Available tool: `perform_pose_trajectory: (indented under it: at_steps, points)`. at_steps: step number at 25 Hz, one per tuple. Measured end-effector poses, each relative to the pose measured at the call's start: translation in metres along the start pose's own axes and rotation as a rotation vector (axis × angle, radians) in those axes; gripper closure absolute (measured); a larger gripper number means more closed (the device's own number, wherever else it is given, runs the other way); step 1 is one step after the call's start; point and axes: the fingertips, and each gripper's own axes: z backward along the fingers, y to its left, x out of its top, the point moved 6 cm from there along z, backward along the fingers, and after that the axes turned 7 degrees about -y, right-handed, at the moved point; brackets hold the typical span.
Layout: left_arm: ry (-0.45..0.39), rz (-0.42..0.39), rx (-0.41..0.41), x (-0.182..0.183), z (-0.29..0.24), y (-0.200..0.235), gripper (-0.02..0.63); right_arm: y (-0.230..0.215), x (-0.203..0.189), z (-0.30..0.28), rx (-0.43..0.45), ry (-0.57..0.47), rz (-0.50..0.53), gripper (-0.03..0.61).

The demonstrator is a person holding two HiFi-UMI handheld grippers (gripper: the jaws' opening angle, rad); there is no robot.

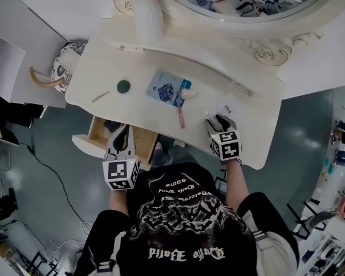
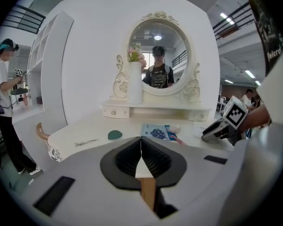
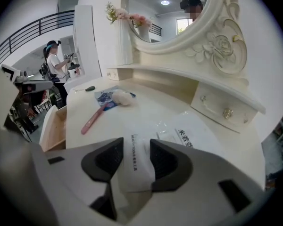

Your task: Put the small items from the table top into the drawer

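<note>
The white dressing table [image 1: 218, 79] has its drawer [image 1: 95, 132] pulled open; I cannot tell what is inside. The left gripper [image 1: 123, 131] is over the drawer, jaws together and empty. Right of the drawer, the right gripper [image 1: 218, 120] has its jaws wide apart around a white packet [image 3: 134, 166] on the table.

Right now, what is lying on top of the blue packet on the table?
A pale fluffy puff on a pink handle rests on one corner of the blue packet. The handle sticks out onto the table. Whatever is under the packet is covered.
</note>
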Motion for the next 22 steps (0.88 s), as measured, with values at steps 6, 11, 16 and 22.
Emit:
perform_pose_trajectory:
  at_steps: [6,11,16,22]
  points:
    - [-0.003,0.015,0.016,0.0004,-0.0048,0.0002,0.597,-0.0056,0.0026,-0.0018,0.037,0.002,-0.03,0.412]
    - [0.003,0.015,0.031,-0.0015,-0.0024,-0.0009,0.597,-0.0076,0.0014,-0.0017,0.007,0.024,0.034,0.56]
    - [0.005,0.012,0.036,-0.0024,-0.0003,-0.0042,0.597,-0.0096,0.0017,-0.0024,0.027,0.021,0.02,0.561]
    - [0.003,0.009,0.036,-0.0007,0.0029,-0.009,0.597,-0.0038,0.0049,0.0074,-0.005,-0.018,0.091,0.569]
